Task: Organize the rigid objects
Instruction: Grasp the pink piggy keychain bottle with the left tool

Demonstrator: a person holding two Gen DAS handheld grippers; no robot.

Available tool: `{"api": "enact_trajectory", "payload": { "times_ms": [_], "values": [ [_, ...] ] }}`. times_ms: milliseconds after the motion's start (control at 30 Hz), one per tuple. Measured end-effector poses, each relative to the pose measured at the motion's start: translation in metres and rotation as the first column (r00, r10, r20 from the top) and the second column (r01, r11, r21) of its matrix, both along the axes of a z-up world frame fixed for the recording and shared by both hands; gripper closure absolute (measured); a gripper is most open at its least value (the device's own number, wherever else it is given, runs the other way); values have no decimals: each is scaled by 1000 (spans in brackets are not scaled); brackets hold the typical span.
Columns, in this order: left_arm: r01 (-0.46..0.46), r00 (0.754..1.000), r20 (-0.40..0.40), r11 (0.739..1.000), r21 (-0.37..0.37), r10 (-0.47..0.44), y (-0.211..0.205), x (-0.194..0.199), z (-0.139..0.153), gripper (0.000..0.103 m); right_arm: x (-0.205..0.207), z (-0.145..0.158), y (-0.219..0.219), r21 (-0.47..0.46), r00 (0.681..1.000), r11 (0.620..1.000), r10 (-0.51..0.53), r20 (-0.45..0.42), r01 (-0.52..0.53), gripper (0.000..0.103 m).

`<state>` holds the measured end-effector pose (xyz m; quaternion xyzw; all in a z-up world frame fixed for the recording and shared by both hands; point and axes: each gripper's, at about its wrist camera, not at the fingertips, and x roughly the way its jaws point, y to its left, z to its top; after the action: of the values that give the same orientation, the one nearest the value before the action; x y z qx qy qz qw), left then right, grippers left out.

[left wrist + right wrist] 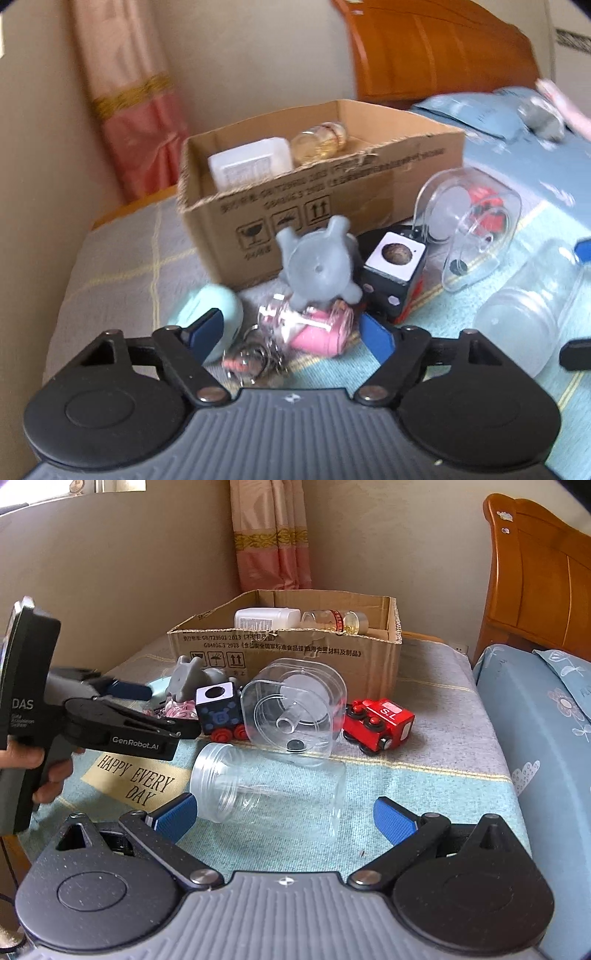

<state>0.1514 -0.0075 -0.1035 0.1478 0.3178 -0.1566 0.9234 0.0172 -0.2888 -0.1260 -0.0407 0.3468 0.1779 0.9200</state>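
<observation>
**Grey plastic knob sits dead ahead of the left claw, nothing grabbed yet**

Grey plastic, four-lobed, the knob [318, 268] is perched on top of the little pile in front of the cardboard box [369, 192], propped on a pink and clear trinket [314, 330]. It lies straight ahead of the left gripper [291, 332] and a bit above the line between its blue pads, flat face tilted toward the camera, so no real long axis to line up with. The jaws stand about half open with nothing pinched; the trinket and a key ring bunch [255, 360] sit in the gap. The left hand is clearly the nearer one.

The right gripper [282, 814] hangs wide open and empty over the clear jar [269, 794], which lies on its side, mouth to the left.

Count outside the box: one knob, one mint case [207, 317], two toy trains (black [218, 710], red [378, 722]), one clear square container [295, 705], one jar. In the box: one white bottle [266, 617], one glass jar [336, 622]. The left view is blurry, so probably more is buried in the pile.
</observation>
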Motion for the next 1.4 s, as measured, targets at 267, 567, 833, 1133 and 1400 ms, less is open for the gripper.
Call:
{"api": "enact_trajectory", "payload": {
  "times_ms": [267,567,833,1133,1400],
  "values": [
    [145,988,-61,989,0,-145,-1,14,1,49,2,-1,0,3,1000,1000,0,-5,0,0],
    [114,990,-81,994,-7,-114,5,-3,1,49,0,-3,2,31,999,999,29,-33,-28,0],
    [61,988,-136,997,-56,-68,22,-36,7,50,-4,-7,3,60,998,998,23,-61,-19,0],
    [107,986,-124,994,-32,-110,24,-40,7,47,2,-8,10,47,998,999,6,-67,-2,0],
    [116,984,-129,991,-62,-123,24,-32,1,46,10,-7,16,41,997,999,-6,-74,9,0]
  ]
}}
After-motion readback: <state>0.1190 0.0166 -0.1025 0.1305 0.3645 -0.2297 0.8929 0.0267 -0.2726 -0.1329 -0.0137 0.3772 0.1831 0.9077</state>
